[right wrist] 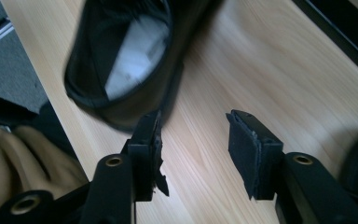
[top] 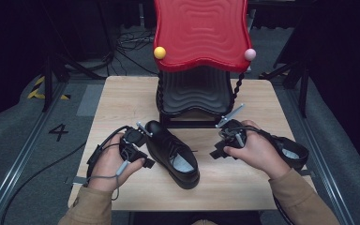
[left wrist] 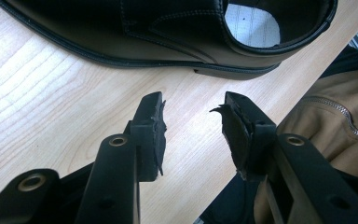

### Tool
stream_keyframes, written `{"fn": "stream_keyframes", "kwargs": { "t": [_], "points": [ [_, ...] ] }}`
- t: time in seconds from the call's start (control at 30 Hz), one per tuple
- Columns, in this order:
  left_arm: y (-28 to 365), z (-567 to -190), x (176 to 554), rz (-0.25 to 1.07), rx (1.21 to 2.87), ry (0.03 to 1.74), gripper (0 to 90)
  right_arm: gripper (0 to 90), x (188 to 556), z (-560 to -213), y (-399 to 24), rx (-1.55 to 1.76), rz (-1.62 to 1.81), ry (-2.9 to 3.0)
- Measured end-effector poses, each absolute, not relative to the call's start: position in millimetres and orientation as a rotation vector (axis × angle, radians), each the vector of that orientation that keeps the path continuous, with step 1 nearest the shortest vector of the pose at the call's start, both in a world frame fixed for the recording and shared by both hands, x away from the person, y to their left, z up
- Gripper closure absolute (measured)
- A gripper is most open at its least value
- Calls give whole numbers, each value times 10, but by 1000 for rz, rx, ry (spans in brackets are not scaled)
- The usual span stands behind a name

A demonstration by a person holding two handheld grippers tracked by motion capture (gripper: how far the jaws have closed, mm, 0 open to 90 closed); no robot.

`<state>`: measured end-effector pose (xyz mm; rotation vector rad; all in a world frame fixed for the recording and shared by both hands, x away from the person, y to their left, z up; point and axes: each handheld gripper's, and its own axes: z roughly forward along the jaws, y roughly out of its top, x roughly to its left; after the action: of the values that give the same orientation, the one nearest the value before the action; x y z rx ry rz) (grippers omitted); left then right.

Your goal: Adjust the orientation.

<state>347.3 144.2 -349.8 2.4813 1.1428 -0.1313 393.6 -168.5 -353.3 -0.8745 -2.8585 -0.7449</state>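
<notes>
Left tongs (left wrist: 193, 116) and right tongs (right wrist: 193, 133) both apart, empty, black shoe (top: 172, 151) between, toe pointing away-left

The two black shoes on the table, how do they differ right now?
The middle shoe lies between the two hands in plain sight, toe toward the shoe rack, laces showing. The right shoe sits at the table's right edge, mostly hidden behind the right hand, only its heel opening visible. Both are black with pale insoles, and neither is gripped.
</notes>
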Motion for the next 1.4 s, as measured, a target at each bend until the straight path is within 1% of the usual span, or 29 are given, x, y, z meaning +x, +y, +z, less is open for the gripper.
{"fn": "stream_keyframes", "kwargs": {
  "t": [0.23, 0.47, 0.53, 0.57, 0.63, 0.67, 0.7, 0.73, 0.8, 0.93, 1.03, 1.13, 1.17, 1.4],
  "points": [
    [1486, -3498, 3479, -140, 2467, 1148, 591, 528, 3991, -3564, -1317, -836, -741, -2866],
    [1503, -3518, 3494, -146, 2463, 1149, 590, 528, 4102, -3757, -985, -850, -695, -2894],
    [1509, -3526, 3502, -150, 2464, 1151, 590, 557, 4128, -3845, -930, -870, -700, -2895],
    [1511, -3530, 3505, -149, 2464, 1152, 591, 603, 4139, -3896, -905, -885, -701, -2892],
    [1510, -3538, 3506, -153, 2464, 1154, 591, 732, 4146, -3959, -880, -924, -699, -2897],
    [1508, -3542, 3508, -150, 2466, 1154, 592, 766, 4147, -3969, -878, -958, -693, -2890],
    [1508, -3542, 3508, -150, 2466, 1154, 592, 766, 4147, -3969, -878, -958, -693, -2890],
    [1506, -3549, 3513, -152, 2469, 1152, 592, 820, 4143, -3957, -893, -1045, -717, -2834],
    [1501, -3554, 3513, -155, 2470, 1158, 592, 852, 4131, -3957, -909, -1114, -733, -2809],
    [1499, -3556, 3511, -151, 2468, 1158, 594, 858, 4085, -3941, -995, -1226, -790, -2751],
    [1497, -3560, 3519, -150, 2474, 1157, 595, 859, 4062, -3925, -1066, -1250, -813, -2733],
    [1489, -3562, 3526, -151, 2473, 1157, 596, 860, 3999, -3877, -1255, -1282, -820, -2733],
    [1489, -3562, 3526, -151, 2473, 1157, 597, 860, 3999, -3877, -1255, -1282, -820, -2733],
    [1452, -3570, 3537, -156, 2482, 1154, 599, 857, 3806, -3837, -1708, -1370, -844, -2706]
  ]
}}
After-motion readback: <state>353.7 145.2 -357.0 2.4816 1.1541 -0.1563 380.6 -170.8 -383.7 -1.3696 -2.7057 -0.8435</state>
